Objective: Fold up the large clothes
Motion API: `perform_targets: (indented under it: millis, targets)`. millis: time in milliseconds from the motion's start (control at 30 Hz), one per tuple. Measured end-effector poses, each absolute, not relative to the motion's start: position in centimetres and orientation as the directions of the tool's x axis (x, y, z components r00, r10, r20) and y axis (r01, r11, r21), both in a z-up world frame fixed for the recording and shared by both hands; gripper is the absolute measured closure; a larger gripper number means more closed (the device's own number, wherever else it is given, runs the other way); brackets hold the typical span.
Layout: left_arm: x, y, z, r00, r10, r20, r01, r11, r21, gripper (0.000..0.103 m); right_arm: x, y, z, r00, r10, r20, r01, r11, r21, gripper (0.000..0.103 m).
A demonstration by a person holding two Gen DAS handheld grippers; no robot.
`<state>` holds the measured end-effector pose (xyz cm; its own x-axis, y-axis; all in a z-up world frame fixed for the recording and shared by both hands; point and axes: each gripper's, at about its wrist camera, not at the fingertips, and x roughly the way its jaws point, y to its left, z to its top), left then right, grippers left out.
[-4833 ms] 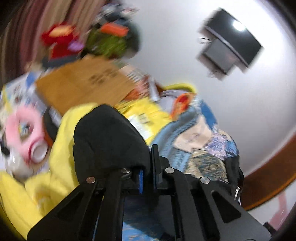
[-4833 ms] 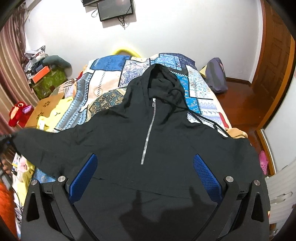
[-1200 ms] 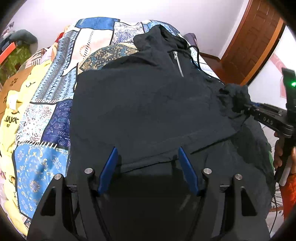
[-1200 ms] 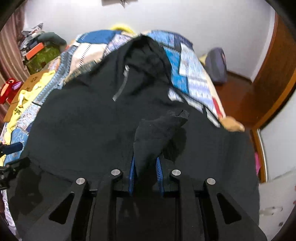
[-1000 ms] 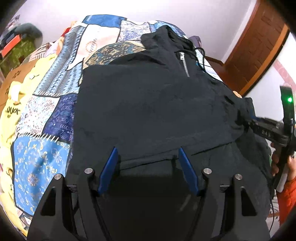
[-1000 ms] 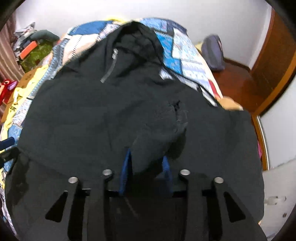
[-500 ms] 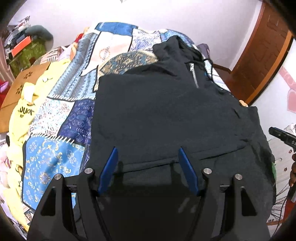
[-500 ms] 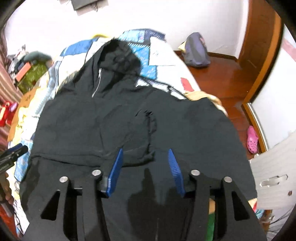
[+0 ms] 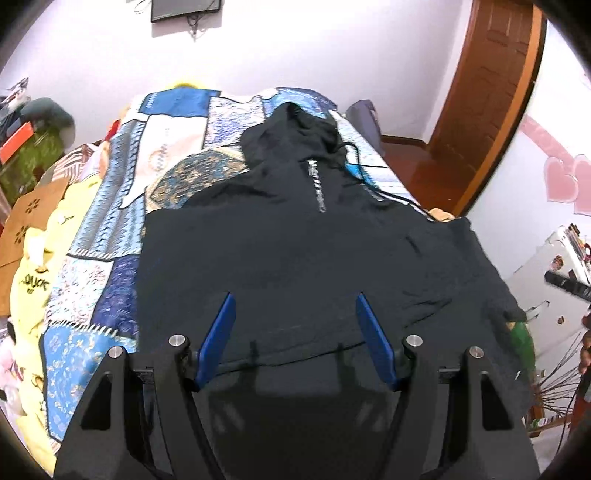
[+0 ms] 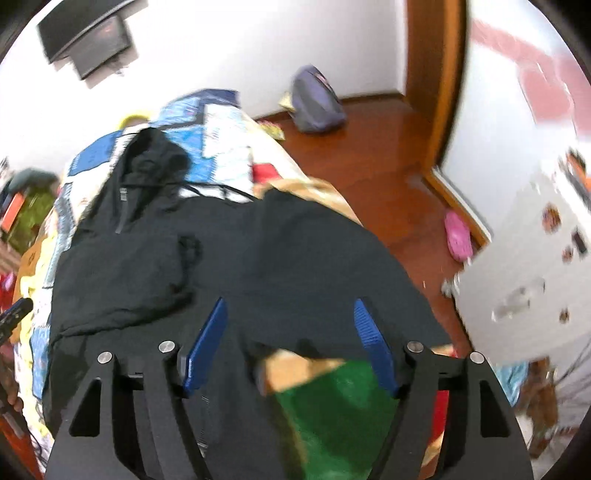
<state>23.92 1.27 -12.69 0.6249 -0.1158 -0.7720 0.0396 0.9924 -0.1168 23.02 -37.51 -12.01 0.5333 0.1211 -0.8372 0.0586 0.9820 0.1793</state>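
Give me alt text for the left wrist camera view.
A black zip-neck hoodie lies flat, hood farthest away, on a blue patchwork quilt. The open left gripper with blue finger pads hovers over the hem, holding nothing.

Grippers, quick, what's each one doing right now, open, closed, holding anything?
Left gripper: open, empty, above the black hoodie.
Right gripper: open, empty, over the hoodie's right side.

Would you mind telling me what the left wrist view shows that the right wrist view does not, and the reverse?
Only the left wrist view shows the yellow cloth printed with dark letters and the pink hearts on the wall. Only the right wrist view shows the pink slipper on the floor and the green bag between its open blue fingers. Both show the black hoodie on the patchwork quilt, its zipper and the wall screen.
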Motion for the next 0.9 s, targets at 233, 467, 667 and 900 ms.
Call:
perform_targets:
  millis: [233, 467, 667, 900]
  targets:
    - [24.9, -1.0, -14.1, 0.596, -0.133, -0.792, 0.070, 0.991, -0.113, 0.036, 23.0, -42.5, -19.1, 0.403, 0.296, -0.866, 0.243, 0.878, 0.413, 0.035]
    - [25.4, -1.0, -15.6, 0.570, -0.121, -0.813, 0.053, 0.992, -0.111, 0.036, 24.3, -44.6, -23.0, 0.397, 0.337, -0.854, 0.365, 0.795, 0.484, 0.035]
    - [25.6, 0.2, -16.4, 0.562, -0.088, -0.822, 0.011, 0.995, -0.099, 0.036, 27.8, -45.4, -24.3, 0.422, 0.250, -0.871, 0.442, 0.782, 0.439, 0.033]
    - [25.4, 1.7, -17.1, 0.552, -0.060, -0.832, -0.016, 0.996, -0.083, 0.036, 29.3, -44.3, -22.4, 0.425, 0.078, -0.902, 0.432, 0.858, 0.278, 0.082]
